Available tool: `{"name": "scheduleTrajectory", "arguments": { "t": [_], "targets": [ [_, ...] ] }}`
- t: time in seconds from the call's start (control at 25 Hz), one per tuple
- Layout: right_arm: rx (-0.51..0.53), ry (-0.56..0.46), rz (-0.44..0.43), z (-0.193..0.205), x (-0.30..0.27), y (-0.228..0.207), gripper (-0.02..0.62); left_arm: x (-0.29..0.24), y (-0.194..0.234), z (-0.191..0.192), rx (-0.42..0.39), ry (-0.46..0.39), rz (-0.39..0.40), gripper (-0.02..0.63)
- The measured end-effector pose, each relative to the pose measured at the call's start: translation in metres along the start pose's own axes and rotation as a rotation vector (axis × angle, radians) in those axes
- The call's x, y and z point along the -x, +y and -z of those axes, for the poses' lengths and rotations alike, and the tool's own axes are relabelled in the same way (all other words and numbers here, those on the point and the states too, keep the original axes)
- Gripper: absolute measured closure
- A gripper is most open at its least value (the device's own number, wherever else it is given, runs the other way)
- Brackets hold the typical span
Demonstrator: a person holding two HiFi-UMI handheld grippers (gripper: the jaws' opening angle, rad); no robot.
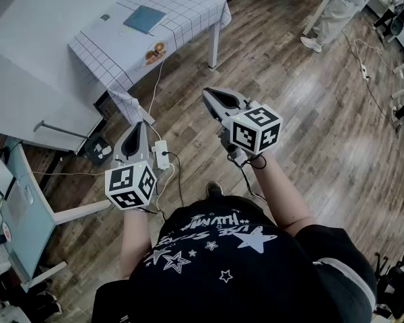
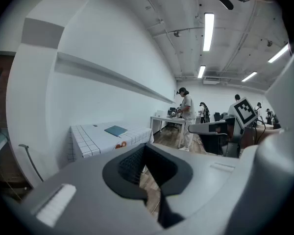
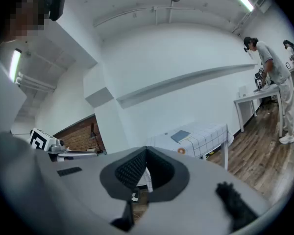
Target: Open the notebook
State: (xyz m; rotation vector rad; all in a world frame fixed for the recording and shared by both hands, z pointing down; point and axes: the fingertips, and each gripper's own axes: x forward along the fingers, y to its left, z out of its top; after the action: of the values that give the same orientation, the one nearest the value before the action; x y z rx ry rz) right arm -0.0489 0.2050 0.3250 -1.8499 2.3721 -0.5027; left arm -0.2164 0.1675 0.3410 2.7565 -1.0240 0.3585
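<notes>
Both pairs of jaws are pressed together, tip to tip, with nothing between them.

From the head view, you hold the left gripper (image 1: pixel 139 128) and the right gripper (image 1: pixel 210 94) out before your chest, above the wooden floor (image 1: pixel 303 120) and well apart from the tabletop (image 1: pixel 188 9). The notebook (image 1: pixel 145 19) lies flat on the checked cloth, about mid-tabletop and clear of every edge. One long edge of the tabletop runs along the white wall. The cloth hangs over the near corner, which points toward you. Bare floor lies between you and that corner, apart from a white power strip (image 1: pixel 161 155) and its cables below the left gripper. To your left a pale blue desk (image 1: pixel 27 214) stands close. A person (image 1: pixel 338 9) stands well off at the upper right.

In the left gripper view, your closed jaws fill the lower half. The notebook (image 2: pixel 116 130) shows beyond them on the tabletop (image 2: pixel 90 140), up and left of the tips, with the wall at the left. The right gripper (image 2: pixel 206 127) is held level at the right, and the floor between runs open to the person (image 2: pixel 187 112) at a farther table.

In the right gripper view, the notebook (image 3: pixel 181 136) sits on the tabletop (image 3: pixel 208 133) right of your shut tips, the near cloth edge hanging toward you. Open floor spreads to the right up to the person (image 3: pixel 277 77). The left gripper (image 3: pixel 71 153) shows at the left.
</notes>
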Motion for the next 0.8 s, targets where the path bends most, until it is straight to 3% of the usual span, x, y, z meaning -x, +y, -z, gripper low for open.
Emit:
{"name": "scheduleTrajectory", "arguments": {
  "t": [0.48, 0.8],
  "targets": [
    [0.064, 0.031, 0.013, 0.014, 0.000, 0.046, 0.580, 0.014, 0.000, -0.002, -0.017, -0.036, 0.057, 0.597],
    [0.062, 0.054, 0.030, 0.024, 0.007, 0.048, 0.580, 0.013, 0.002, 0.015, 0.051, -0.002, 0.074, 0.597]
  ]
}}
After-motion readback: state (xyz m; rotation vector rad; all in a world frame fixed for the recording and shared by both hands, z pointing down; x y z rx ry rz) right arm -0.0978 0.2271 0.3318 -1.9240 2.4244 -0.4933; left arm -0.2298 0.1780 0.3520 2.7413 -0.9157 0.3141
